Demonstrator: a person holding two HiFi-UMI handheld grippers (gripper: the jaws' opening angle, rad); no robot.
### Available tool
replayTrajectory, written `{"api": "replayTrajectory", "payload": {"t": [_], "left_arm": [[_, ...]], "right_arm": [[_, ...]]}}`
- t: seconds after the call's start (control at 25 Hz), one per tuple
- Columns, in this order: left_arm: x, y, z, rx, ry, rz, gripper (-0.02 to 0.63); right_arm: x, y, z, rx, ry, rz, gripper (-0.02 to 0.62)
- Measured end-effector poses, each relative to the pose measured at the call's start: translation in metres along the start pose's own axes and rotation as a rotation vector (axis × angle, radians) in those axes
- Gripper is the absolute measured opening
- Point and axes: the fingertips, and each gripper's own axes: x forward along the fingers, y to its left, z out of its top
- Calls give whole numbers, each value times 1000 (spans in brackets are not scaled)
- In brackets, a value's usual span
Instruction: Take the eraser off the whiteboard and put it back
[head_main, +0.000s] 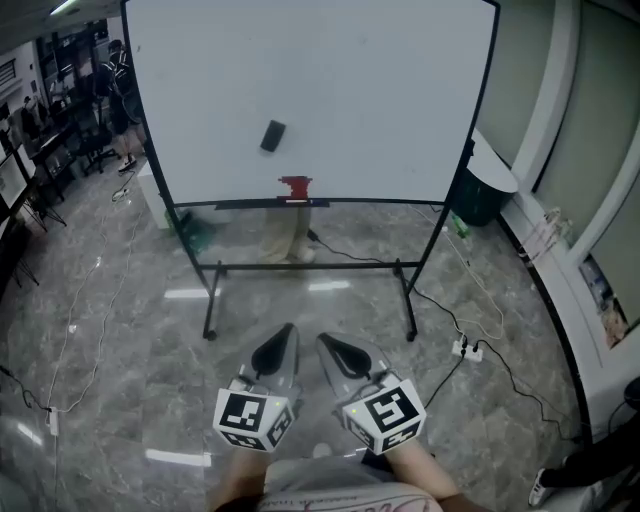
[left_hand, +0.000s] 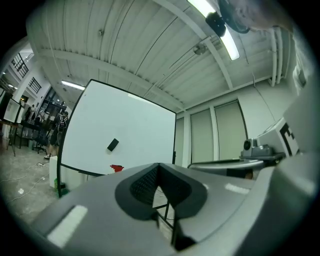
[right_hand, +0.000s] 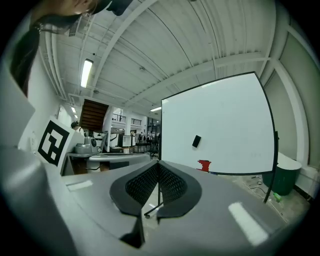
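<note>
The eraser clings to the face of the whiteboard, left of its middle and nearer its bottom edge than its top; it is a dark oblong, and its long axis runs steeply aslant, lower end toward the board's left edge, upper end leaning toward the right edge. Below it and a little to the right, a small red thing sits on the bottom edge. The board stands on a wheeled frame on the marble floor. The left gripper and the right gripper are side by side, well apart from the board and pointing toward it; each has its jaws pressed together with nothing between them.
</note>
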Motion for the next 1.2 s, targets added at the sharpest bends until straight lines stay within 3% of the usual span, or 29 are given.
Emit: {"api": "replayTrajectory", "payload": {"t": [0.64, 1.2], "left_arm": [[31, 1, -4, -4, -5, 48, -2], [95, 43, 0, 42, 11, 28, -2]], "right_arm": [[4, -36, -3, 11, 2, 26, 2], [68, -80, 4, 33, -17, 38, 2]]}}
